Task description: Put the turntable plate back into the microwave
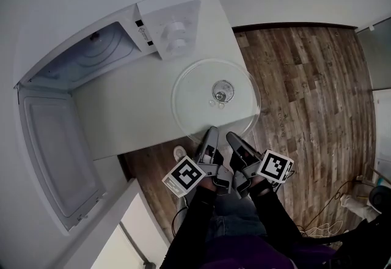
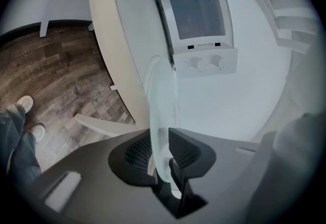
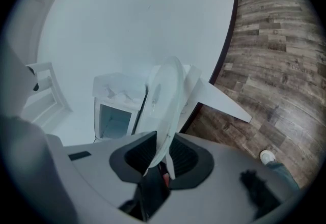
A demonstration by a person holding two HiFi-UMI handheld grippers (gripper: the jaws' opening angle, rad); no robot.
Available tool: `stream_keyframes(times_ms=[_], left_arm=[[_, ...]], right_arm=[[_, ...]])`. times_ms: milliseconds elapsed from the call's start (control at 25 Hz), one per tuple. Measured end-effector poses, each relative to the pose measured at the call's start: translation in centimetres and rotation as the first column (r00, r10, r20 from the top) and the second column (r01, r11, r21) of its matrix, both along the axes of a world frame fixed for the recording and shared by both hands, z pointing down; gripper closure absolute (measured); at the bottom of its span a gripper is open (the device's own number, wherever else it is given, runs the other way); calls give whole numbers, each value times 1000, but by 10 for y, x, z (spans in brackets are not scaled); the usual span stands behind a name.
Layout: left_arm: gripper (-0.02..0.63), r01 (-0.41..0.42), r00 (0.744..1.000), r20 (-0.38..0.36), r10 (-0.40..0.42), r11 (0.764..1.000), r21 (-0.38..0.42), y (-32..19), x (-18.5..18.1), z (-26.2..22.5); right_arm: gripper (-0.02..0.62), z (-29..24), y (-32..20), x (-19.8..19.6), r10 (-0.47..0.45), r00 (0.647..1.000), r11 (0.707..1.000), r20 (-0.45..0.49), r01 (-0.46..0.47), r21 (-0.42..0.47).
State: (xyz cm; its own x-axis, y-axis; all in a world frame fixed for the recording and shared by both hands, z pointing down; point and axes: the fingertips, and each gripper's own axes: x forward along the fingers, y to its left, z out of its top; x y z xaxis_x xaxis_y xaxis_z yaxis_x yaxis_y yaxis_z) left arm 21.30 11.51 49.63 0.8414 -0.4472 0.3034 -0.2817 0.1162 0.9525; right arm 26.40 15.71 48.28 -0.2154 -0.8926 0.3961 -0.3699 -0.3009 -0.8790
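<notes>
The glass turntable plate (image 1: 195, 103) is stiff, weighty, slick and breakable. Left gripper (image 1: 211, 131) and right gripper (image 1: 231, 136) jaws both pinch its near rim.

Clear, colourless round glass turntable plate (image 1: 215, 101). White boxy microwave (image 1: 165, 23) beyond plate: pale bluish-white cavity, small black marks beside white knobs. White flat worktop (image 1: 122, 115) under plate. Brown, streaky-grained wood-plank floor (image 1: 311, 78) right of plate. Dark grey plastic left gripper (image 1: 211, 133) and right gripper (image 1: 232, 137): black-and-white square markers.
</notes>
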Motion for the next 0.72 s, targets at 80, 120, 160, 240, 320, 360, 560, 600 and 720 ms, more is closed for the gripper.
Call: stream_keyframes(times_ms=[80, 120, 160, 240, 320, 360, 560, 600, 720], left_arm=[[533, -7, 1000, -16, 7, 1000, 8, 1, 1, -3], [539, -8, 1000, -23, 9, 1000, 13, 2, 1, -5], [543, -7, 1000, -25, 7, 1000, 13, 2, 1, -6], [552, 3, 1000, -21, -4, 1000, -3, 4, -1, -7], [555, 14, 999, -49, -14, 1000, 0, 5, 0, -11], [558, 15, 998, -66, -14, 1000, 12, 4, 0, -14], [568, 11, 994, -113, -8, 1000, 24, 4, 0, -22], [569, 15, 993, -117, -12, 999, 28, 4, -1, -24], [568, 16, 991, -130, -7, 998, 67, 3, -2, -30]], right_arm=[[514, -1, 2, 0, 3, 1000, 1000, -1, -3, 5], [517, -3, 3, 0, 2, 1000, 1000, -3, -2, 11], [518, -4, 3, 1, 2, 1000, 1000, -4, -2, 17], [518, -5, 4, 1, 9, 1000, 1000, 0, -9, 19], [520, -8, 5, 1, 11, 1000, 1000, -1, -11, 26], [520, -10, 5, 0, 7, 1000, 999, -5, -7, 33], [521, -15, 6, 0, 19, 1000, 998, 23, -21, 52], [522, -17, 6, 0, 24, 999, 998, 27, -25, 57], [520, -23, 5, 0, 32, 999, 997, 30, -34, 68]])
